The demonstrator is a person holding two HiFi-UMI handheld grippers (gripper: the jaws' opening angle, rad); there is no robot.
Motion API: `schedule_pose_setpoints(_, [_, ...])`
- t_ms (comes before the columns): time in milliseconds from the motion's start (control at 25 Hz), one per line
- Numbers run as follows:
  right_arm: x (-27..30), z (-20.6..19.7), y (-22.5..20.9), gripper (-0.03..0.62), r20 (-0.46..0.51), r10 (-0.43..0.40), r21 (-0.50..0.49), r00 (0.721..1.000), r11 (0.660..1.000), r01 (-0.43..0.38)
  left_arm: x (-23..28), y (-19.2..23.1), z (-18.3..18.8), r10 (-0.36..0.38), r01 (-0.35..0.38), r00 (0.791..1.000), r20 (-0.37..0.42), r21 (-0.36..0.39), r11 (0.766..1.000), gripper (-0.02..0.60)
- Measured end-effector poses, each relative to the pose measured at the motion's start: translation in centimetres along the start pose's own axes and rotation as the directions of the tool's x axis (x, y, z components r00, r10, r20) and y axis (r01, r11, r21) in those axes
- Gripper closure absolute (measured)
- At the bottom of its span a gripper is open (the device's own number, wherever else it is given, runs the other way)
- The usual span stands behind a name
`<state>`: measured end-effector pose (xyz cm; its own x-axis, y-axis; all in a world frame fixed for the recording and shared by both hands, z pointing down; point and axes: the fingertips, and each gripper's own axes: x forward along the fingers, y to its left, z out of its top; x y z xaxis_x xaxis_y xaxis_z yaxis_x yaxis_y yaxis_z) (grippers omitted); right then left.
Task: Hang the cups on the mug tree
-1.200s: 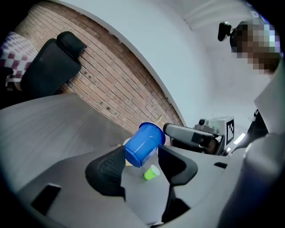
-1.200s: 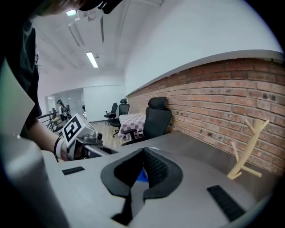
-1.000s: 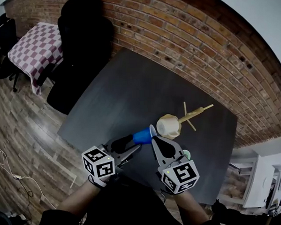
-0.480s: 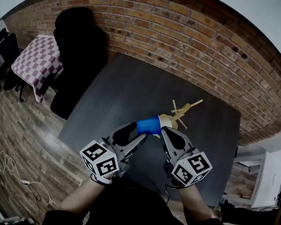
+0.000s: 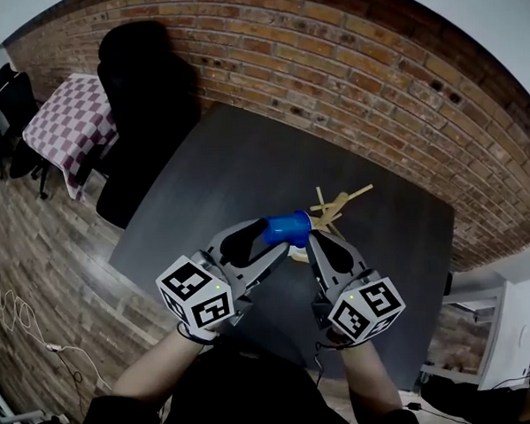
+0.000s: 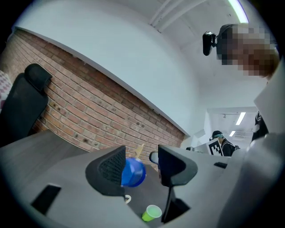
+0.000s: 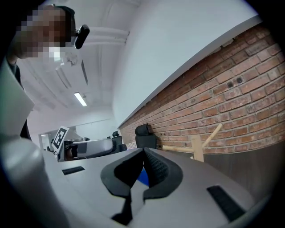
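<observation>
Cup [image 5: 288, 229] looks light, stiff and slick, so a hold across its body suits. The left gripper [image 5: 268, 245] clamps it there, jaws wide. The right gripper [image 7: 143, 167] is pinched closed, empty.

Two cups can be counted: one blue cup [image 5: 288, 229] and one green cup [image 6: 152, 212]. A small pale ring shows near the green one, too little of it to say whether it is a third. There is one wooden mug tree [image 5: 335, 205] near the far right edge of the one dark table [image 5: 245, 163]. There are two grippers, the left gripper [image 5: 273, 239] and the right gripper [image 5: 316, 241], each bearing one marker cube. One black chair [image 5: 147, 71] stands at the table's far left edge, and one checkered table [image 5: 65, 120] stands beyond it.
</observation>
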<state>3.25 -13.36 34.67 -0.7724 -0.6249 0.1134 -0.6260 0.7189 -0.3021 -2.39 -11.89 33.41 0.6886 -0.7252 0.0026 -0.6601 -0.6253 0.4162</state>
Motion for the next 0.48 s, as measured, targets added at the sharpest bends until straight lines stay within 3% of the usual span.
schedule_pose_setpoints(160, [-0.6, 0.3, 0.4, 0.565, -0.002, -0.011, -0.052, 1.0, 0.999, 0.011, 0.9, -1.6, -0.7, -0.023, 0.027, 0.999, -0.048, 0.083, 0.996, 0.347])
schedule_pose_setpoints(280, [-3.0, 0.5, -0.8, 0.565, 0.023, -0.065, -0.048, 0.998, 0.997, 0.066, -1.9, -0.3, 0.2, 0.024, -0.024, 1.0, 0.002, 0.119, 0.993, 0.347])
schedule_pose_setpoints(400, [-3.4, -2.6, -1.1, 0.565, -0.032, -0.061, -0.006, 0.998, 0.998, 0.061, -6.1, 5.5, -2.3, 0.15, -0.15, 0.989, 0.002, 0.059, 0.987, 0.347])
schedule_pose_setpoints(440, [-3.5, -3.9, -1.1, 0.565, -0.055, -0.062, 0.007, 0.997, 0.998, 0.062, -8.3, 8.4, -4.3, 0.236, -0.235, 0.971, -0.024, 0.051, 0.971, 0.347])
schedule_pose_setpoints(480, [-3.8, -5.0, -1.2, 0.565, -0.074, -0.065, 0.023, 0.995, 0.997, 0.067, -11.2, 11.7, -6.7, 0.349, -0.346, 0.935, -0.061, 0.049, 0.937, 0.347])
